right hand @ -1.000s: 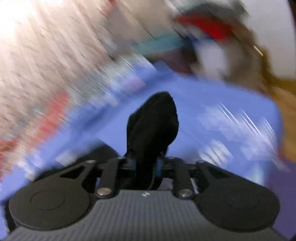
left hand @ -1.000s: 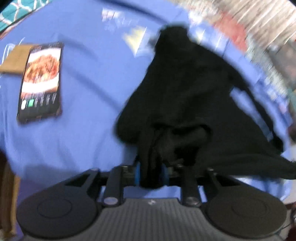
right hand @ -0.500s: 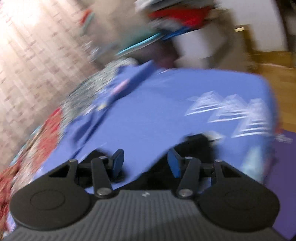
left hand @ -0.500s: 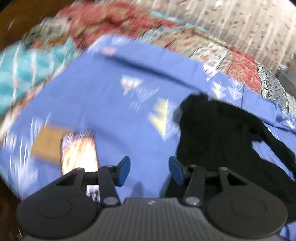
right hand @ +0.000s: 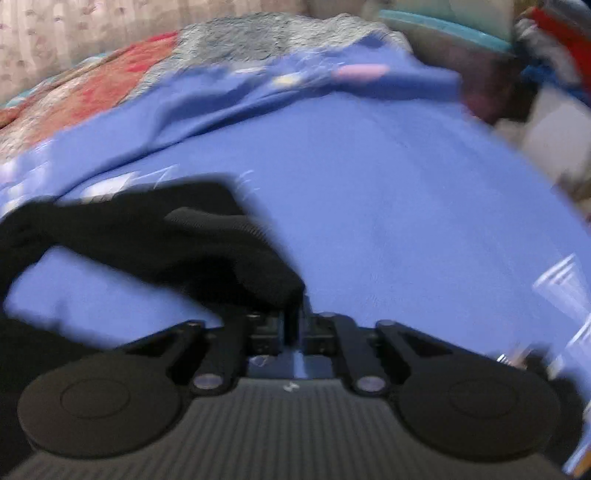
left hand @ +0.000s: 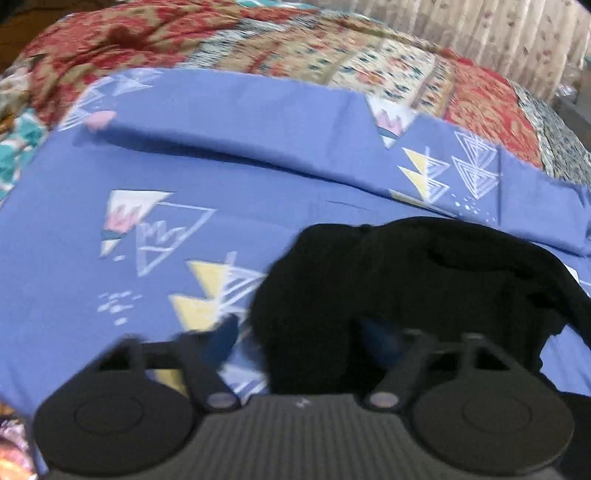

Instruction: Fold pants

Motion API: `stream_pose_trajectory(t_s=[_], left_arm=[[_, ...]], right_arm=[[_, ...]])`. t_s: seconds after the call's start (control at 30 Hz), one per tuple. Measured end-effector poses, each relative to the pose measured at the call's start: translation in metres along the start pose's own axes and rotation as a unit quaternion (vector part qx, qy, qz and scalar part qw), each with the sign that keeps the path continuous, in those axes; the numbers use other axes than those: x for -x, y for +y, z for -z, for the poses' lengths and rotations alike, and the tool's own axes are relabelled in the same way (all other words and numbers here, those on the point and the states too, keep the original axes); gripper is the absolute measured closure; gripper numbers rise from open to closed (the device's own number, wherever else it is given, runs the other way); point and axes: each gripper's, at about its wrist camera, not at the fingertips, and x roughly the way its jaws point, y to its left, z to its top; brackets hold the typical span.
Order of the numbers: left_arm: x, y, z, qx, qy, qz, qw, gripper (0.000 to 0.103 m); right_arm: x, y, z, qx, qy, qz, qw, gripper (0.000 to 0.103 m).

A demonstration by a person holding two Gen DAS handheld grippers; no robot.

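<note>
The black pants (left hand: 406,280) lie bunched on a blue patterned sheet (left hand: 221,177). In the left wrist view my left gripper (left hand: 301,338) is open, its blue-padded fingers straddling the near edge of the pants without pinching it. In the right wrist view my right gripper (right hand: 293,325) is shut on a fold of the black pants (right hand: 192,243), which stretch away to the left over the sheet (right hand: 406,206). Both views are blurred by motion.
A red and cream patterned quilt (left hand: 295,48) covers the bed behind the sheet, with a curtain (left hand: 517,33) beyond. In the right wrist view, stacked clutter (right hand: 535,74) sits at the far right past the sheet's edge.
Both grippers let go of the pants and opened half a second ago. Now the right gripper has shut on a fold again; the left stays open, lower over the pants.
</note>
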Motion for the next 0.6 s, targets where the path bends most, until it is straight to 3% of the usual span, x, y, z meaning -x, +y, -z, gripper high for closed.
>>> stream_pose_trajectory(t_s=[0.07,0.1,0.13,0.2,0.33,0.47,0.57,0.6], left_arm=[[-0.005,-0.009,-0.002,-0.017,0.0,-0.012,0.9998,0.079],[-0.004,-0.011,-0.004,-0.024,-0.002,-0.009,0.9997,0.079],[-0.003,-0.013,-0.004,-0.034,-0.005,-0.006,0.9994,0.079],[-0.001,-0.017,0.0,-0.056,-0.011,-0.002,0.9984,0.079],[0.005,-0.028,0.01,-0.106,-0.033,-0.013,0.9937,0.078],[0.005,-0.036,0.008,-0.122,-0.029,-0.038,0.9914,0.048],[0.018,-0.025,-0.004,-0.097,-0.047,-0.027,0.9938,0.041],[0.023,-0.02,-0.008,-0.09,-0.058,-0.025,0.994,0.033]], right_arm=[[0.029,-0.013,-0.025,-0.015,-0.106,0.036,0.994,0.094],[0.046,-0.023,-0.036,-0.025,-0.164,0.05,0.985,0.094],[0.057,-0.028,-0.041,-0.029,-0.197,0.064,0.978,0.094],[0.064,-0.04,-0.045,-0.025,-0.22,0.097,0.97,0.094],[0.04,-0.08,-0.037,-0.072,-0.15,0.083,0.983,0.094],[0.018,-0.078,-0.025,-0.091,-0.087,0.087,0.988,0.09],[0.018,-0.069,-0.027,-0.122,-0.076,0.094,0.985,0.073],[0.026,-0.064,-0.019,-0.136,-0.077,0.088,0.984,0.056]])
